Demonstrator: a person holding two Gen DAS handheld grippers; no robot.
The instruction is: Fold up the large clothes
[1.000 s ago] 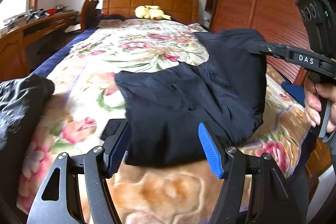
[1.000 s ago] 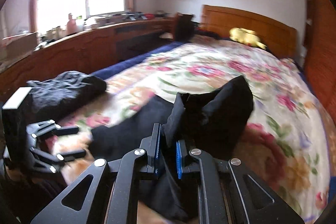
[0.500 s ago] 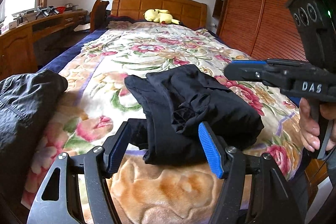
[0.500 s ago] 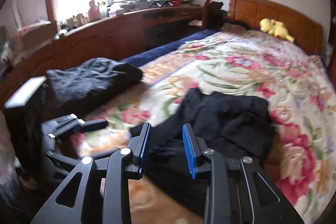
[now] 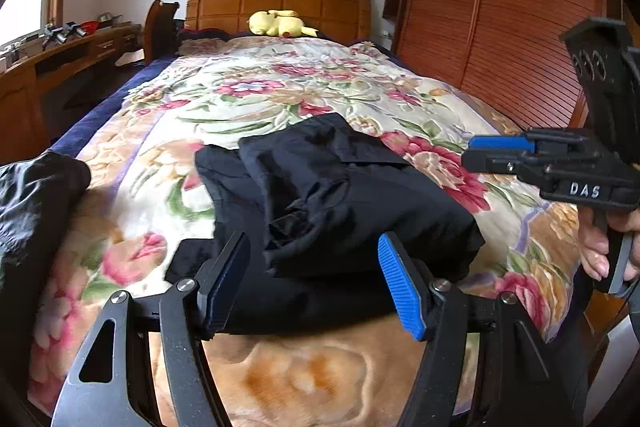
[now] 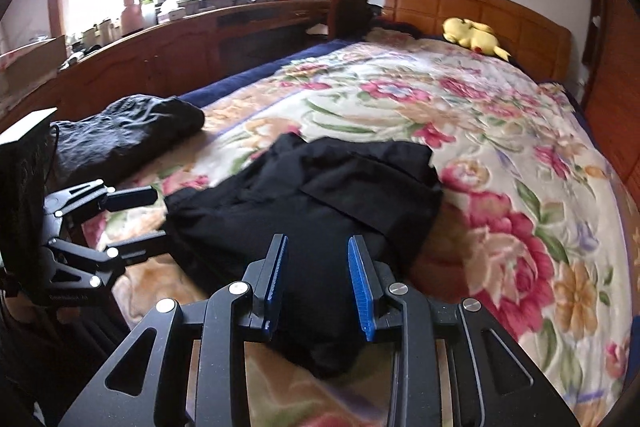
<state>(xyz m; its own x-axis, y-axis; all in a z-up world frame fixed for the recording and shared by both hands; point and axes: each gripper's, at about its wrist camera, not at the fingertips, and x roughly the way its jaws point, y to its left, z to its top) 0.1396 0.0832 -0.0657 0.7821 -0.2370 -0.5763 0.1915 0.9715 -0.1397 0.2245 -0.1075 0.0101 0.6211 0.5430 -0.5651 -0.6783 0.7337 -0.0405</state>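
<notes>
A black garment (image 5: 340, 187) lies in a loosely folded heap on the flowered bedspread (image 5: 256, 95) near the foot of the bed. My left gripper (image 5: 312, 241) stands open just above its near edge, with cloth showing between the wide-apart fingers but not pinched. My right gripper (image 6: 317, 241) is open too, its blue pads apart over the garment (image 6: 340, 187) and touching nothing. From the left wrist view the right gripper (image 5: 496, 149) hovers to the right of the heap, held by a hand (image 5: 600, 247). The left gripper (image 6: 160, 217) shows at the heap's left edge.
A second dark bundle of clothing (image 6: 120, 135) rests on the bed's left side. A yellow plush toy (image 5: 280, 23) sits by the wooden headboard. A long wooden desk (image 6: 180, 47) runs along the left, and wooden wardrobe doors (image 5: 500, 7) stand on the right.
The right gripper, shut on a raised fold of the garment a second ago, has opened and let it go. The fold has dropped onto the heap. The left gripper stays open.
</notes>
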